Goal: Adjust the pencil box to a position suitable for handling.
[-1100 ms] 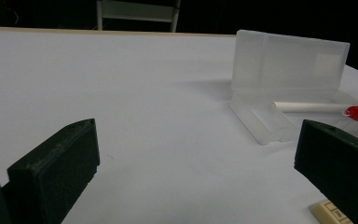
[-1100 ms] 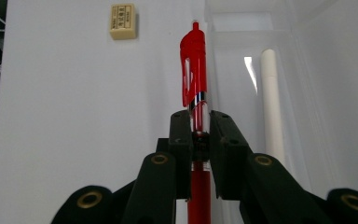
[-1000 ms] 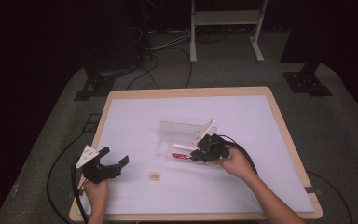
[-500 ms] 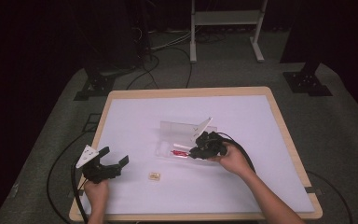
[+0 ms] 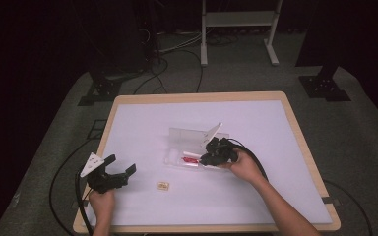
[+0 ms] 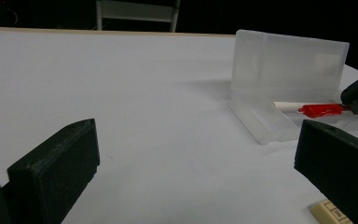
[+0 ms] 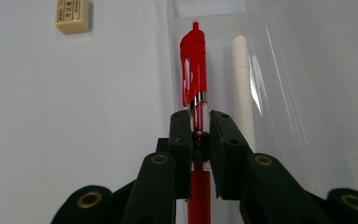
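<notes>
Right gripper (image 7: 199,128): its 2 jaws are clamped on the red pen, pressing the barrel from both sides just below the clear section under the cap.
Red pen (image 7: 194,70): runs straight out ahead of the right fingertips, capped end farthest away, lying along the tray of the clear plastic case; in the high view it shows as a red streak (image 5: 191,160) just left of that gripper.
White pen (image 7: 241,84): in the same tray, parallel to the red pen, just beside it on the right of the closed jaws, untouched by them.
Clear plastic case (image 5: 189,142): open, lid standing upright behind the tray, beyond the right fingertips; in the left gripper view it stands ahead and to the right (image 6: 286,60).
Eraser (image 5: 163,185): small and cream, flat on the white table (image 5: 256,123), between the 2 grippers, nearer the left one; up and left of the right jaws in the right gripper view (image 7: 72,14).
Left gripper (image 5: 115,172): jaws spread wide, nothing between them, well apart from the case.
</notes>
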A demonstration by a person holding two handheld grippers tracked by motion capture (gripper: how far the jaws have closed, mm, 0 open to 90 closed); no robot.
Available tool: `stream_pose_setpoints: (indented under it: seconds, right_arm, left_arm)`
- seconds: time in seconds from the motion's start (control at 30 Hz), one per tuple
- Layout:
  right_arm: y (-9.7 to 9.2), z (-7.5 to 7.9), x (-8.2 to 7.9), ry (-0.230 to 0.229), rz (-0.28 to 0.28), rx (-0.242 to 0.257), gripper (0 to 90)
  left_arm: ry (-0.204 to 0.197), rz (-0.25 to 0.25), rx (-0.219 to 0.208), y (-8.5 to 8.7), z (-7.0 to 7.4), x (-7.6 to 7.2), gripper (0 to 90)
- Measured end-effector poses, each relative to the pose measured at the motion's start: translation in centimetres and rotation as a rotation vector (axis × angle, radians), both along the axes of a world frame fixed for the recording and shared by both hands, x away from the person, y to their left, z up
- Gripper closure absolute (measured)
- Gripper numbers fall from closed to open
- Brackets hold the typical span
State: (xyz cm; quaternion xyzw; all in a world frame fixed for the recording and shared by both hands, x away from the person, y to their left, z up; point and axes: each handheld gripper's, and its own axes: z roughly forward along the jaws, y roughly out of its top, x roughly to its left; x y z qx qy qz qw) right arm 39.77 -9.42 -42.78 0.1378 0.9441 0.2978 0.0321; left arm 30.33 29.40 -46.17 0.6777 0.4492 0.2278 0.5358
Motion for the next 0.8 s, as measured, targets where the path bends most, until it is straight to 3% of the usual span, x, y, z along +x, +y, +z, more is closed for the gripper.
stream_pose_setpoints:
  seconds: [0.8]
  right_arm:
    - [0.1, -1.1, 1.2, 0.032, -0.022, 0.006, 78.9]
  left_arm:
    - [-0.001, 0.001, -0.004, 0.0, 0.0, 0.0, 0.0]
